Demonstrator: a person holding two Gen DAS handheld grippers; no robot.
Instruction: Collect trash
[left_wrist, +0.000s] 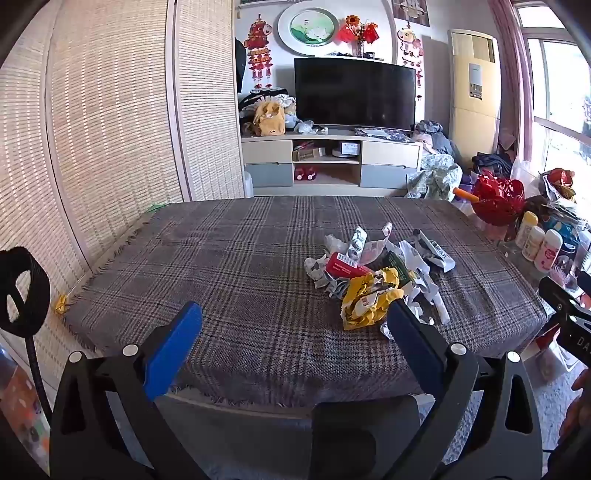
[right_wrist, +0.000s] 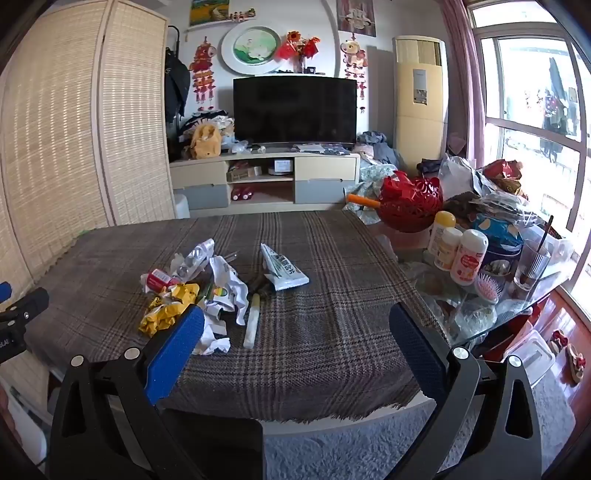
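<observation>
A pile of trash lies on the plaid tablecloth (left_wrist: 229, 266): a crumpled yellow wrapper (left_wrist: 369, 301) (right_wrist: 166, 310), a red box (left_wrist: 343, 266) (right_wrist: 157, 277), white crumpled paper (right_wrist: 229, 288), a white and grey pouch (right_wrist: 284, 267) and a pale stick (right_wrist: 252, 325). My left gripper (left_wrist: 295, 314) is open and empty above the table's near edge, left of the pile. My right gripper (right_wrist: 297, 317) is open and empty near the front edge, the pile by its left finger (right_wrist: 177, 347).
Bottles (right_wrist: 465, 258), a glass (right_wrist: 532, 264), a hairbrush and a red ornament (right_wrist: 410, 201) crowd a glass table to the right. A TV (left_wrist: 354, 92) on a cabinet stands behind. A woven screen (left_wrist: 110, 129) runs along the left. A yellow scrap (left_wrist: 61, 303) lies beside the cloth's left edge.
</observation>
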